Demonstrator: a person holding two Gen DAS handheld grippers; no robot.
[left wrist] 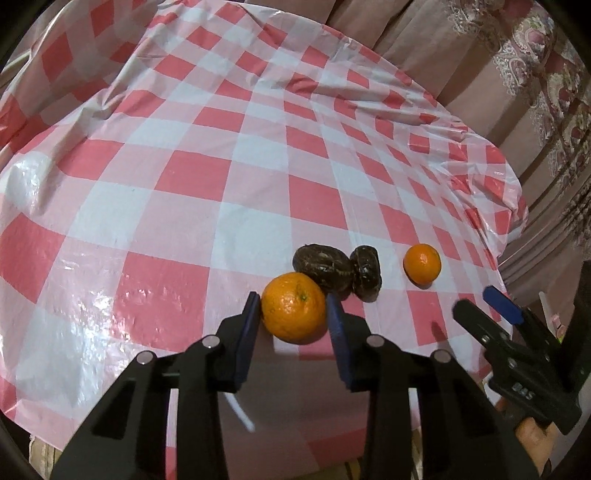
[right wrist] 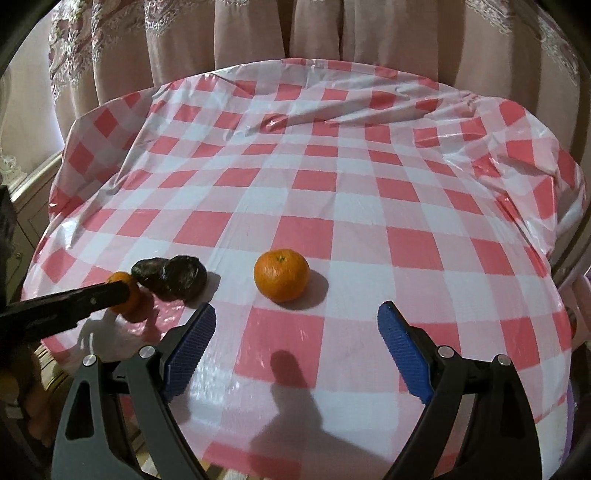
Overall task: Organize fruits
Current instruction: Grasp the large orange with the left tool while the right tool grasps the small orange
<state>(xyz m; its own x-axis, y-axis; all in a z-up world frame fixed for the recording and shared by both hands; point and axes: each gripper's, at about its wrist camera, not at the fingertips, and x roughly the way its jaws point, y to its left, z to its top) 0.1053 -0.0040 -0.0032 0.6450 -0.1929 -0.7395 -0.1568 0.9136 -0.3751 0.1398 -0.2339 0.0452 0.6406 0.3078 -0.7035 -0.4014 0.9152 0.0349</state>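
While the left tool [left wrist: 293,308] grips an orange [left wrist: 293,306], the right tool [right wrist: 296,317] gapes wide — empty

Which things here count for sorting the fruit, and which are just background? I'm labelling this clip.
Belongs to the job:
orange between the left hand-held gripper's fingers
second orange
two dark fruits
right hand-held gripper, open

Just there:
checked tablecloth
curtains

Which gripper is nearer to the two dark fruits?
Left. The left gripper, closed around an orange, sits right beside the dark fruits; the right gripper is open and farther off.
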